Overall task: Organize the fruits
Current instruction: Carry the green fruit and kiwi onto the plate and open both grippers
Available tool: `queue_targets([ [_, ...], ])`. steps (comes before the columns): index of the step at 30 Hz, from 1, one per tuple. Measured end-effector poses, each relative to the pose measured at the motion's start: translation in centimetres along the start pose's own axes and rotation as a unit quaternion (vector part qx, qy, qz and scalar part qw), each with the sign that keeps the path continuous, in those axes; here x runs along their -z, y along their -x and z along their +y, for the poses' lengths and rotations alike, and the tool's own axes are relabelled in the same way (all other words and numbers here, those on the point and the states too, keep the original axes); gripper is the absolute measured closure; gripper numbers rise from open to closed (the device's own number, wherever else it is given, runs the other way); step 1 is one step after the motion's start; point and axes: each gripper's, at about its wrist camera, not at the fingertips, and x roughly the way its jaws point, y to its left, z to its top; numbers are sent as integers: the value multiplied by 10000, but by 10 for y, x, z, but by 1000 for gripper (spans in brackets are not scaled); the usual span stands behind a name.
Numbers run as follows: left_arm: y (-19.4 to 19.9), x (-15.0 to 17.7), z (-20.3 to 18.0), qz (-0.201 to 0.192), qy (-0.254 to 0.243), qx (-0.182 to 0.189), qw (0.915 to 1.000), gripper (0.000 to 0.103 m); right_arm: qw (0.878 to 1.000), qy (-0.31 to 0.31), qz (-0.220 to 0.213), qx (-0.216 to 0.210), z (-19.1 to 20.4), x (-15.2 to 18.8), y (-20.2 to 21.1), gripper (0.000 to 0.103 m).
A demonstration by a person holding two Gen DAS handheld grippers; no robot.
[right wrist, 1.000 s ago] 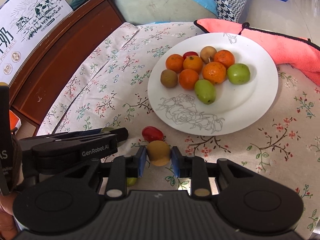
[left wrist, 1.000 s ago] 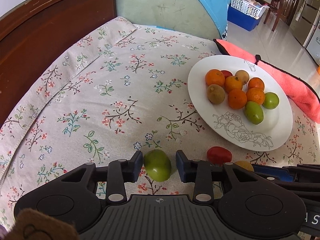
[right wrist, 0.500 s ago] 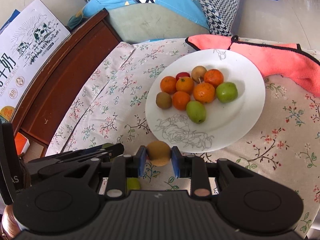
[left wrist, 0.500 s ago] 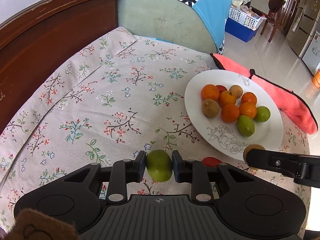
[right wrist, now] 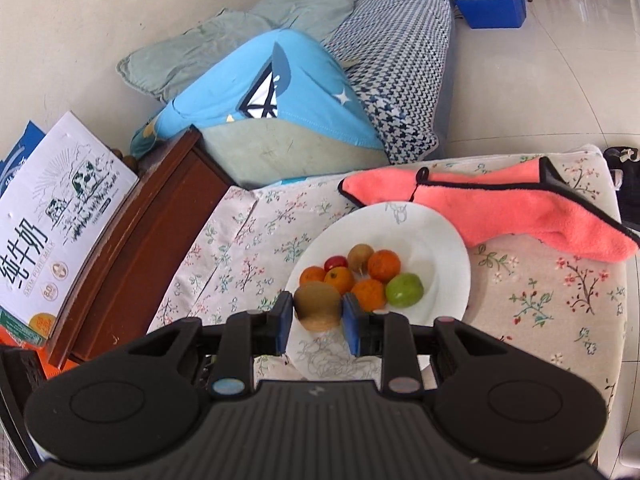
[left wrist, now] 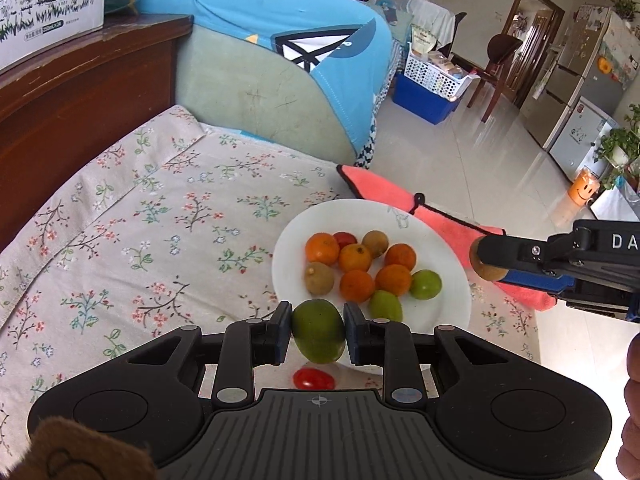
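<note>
My left gripper [left wrist: 318, 330] is shut on a green fruit [left wrist: 319, 331], held above the cloth at the near rim of the white plate [left wrist: 452, 308]. My right gripper [right wrist: 316, 314] is shut on a brown kiwi [right wrist: 317, 306], raised over the near left part of the plate [right wrist: 440, 240]. In the left wrist view the right gripper [left wrist: 490, 264] hangs with the kiwi [left wrist: 486, 268] over the plate's right rim. The plate carries several oranges [left wrist: 356, 258], green fruits [left wrist: 426, 285], brown fruits and a red one. A red tomato [left wrist: 314, 379] lies on the cloth under my left gripper.
A pink towel [right wrist: 520, 208] lies on the floral tablecloth [left wrist: 160, 232] behind and right of the plate. A dark wooden headboard [left wrist: 72, 112] runs along the left, a milk carton box [right wrist: 56, 216] on it. Cushions [left wrist: 280, 60] lie beyond the table's far edge.
The left gripper shut on the green fruit and lifted it off the cloth. The right gripper rose with the kiwi and moved from beside the tomato to over the plate.
</note>
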Motion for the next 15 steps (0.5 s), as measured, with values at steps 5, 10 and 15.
queue_targets([
  [5,-12,-1,-18,22,-12,122,9999,78,9995,-185,-205,139,-13,-16,4,76],
  [10,-30,2,-29,181,-15,8,9998,78,9986,-284,-181,418,-27,-24,-7,76],
  [15,-44,3,-27,308,107,-203,9993,78,9978,-351,-76,559,-38,-24,-23,76],
])
